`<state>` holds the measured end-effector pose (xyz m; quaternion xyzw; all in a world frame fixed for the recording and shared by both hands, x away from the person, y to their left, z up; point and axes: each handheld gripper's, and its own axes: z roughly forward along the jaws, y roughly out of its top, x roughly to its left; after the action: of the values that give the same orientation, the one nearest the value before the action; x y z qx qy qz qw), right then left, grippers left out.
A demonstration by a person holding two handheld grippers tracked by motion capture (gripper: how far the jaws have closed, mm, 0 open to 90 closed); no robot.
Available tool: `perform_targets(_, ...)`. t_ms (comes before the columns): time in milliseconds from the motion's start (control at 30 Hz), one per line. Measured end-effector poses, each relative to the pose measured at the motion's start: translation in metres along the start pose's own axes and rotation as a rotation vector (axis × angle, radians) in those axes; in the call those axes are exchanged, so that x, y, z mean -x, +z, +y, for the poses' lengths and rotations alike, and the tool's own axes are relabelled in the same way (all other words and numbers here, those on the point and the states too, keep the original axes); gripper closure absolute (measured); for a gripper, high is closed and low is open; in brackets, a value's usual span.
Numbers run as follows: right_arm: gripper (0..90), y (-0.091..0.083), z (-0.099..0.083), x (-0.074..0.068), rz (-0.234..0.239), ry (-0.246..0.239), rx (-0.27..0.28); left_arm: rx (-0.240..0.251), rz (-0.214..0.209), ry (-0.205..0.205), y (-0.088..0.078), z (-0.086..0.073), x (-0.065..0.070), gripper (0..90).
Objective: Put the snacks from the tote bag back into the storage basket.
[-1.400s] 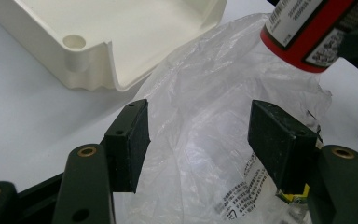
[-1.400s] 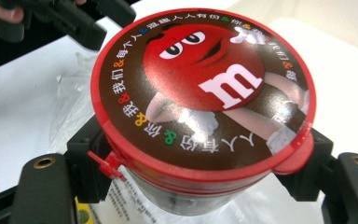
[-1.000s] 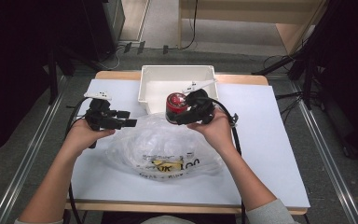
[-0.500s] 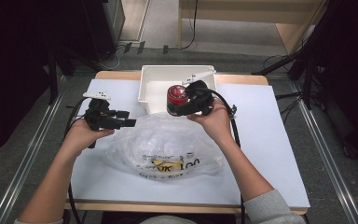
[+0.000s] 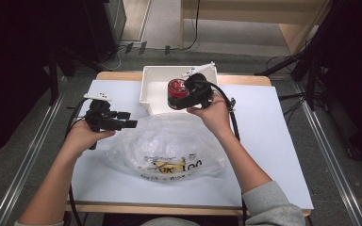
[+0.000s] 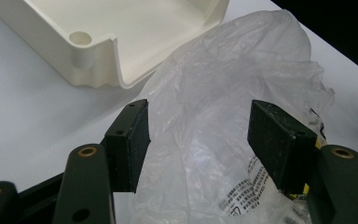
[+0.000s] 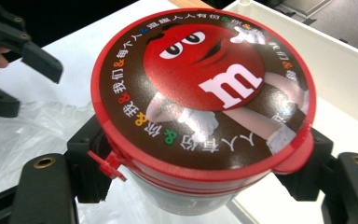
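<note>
- Centrally, the surface [image 5: 273, 141] carries a white tray [image 5: 153, 89].
- Clear plastic bag [image 5: 169, 146] lies just before the tray.
- Right tool [image 5: 181, 94] clamps a red-lidded candy tub [image 5: 176, 89] over the tray.
- Left tool [image 5: 122, 120] gapes empty, left of the tray.

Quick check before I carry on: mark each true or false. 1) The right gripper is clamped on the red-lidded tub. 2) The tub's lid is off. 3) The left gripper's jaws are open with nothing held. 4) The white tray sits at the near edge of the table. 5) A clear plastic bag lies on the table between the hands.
1) True: the right gripper has both jaws pressed on the red-lidded tub.
2) False: the lid is on.
3) True: the left gripper stands open above the clear plastic bag, holding nothing.
4) False: the white tray sits at the far edge.
5) True: the bag lies between them.
</note>
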<state>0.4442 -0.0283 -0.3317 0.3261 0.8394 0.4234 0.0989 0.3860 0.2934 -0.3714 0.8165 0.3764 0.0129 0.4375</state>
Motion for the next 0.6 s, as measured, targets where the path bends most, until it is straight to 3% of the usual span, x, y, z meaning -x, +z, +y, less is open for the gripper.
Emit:
perform_targets(233,26.2,0.012,0.005,0.013,-0.019,0.011,-0.001,0.003,0.000,-0.003,-0.001,0.000,0.000,39.7)
perform_targets(600,26.2,0.036,-0.003,0.034,-0.039,0.046,-0.022,0.001,0.003,0.011,-0.001,-0.001,-0.001,39.7)
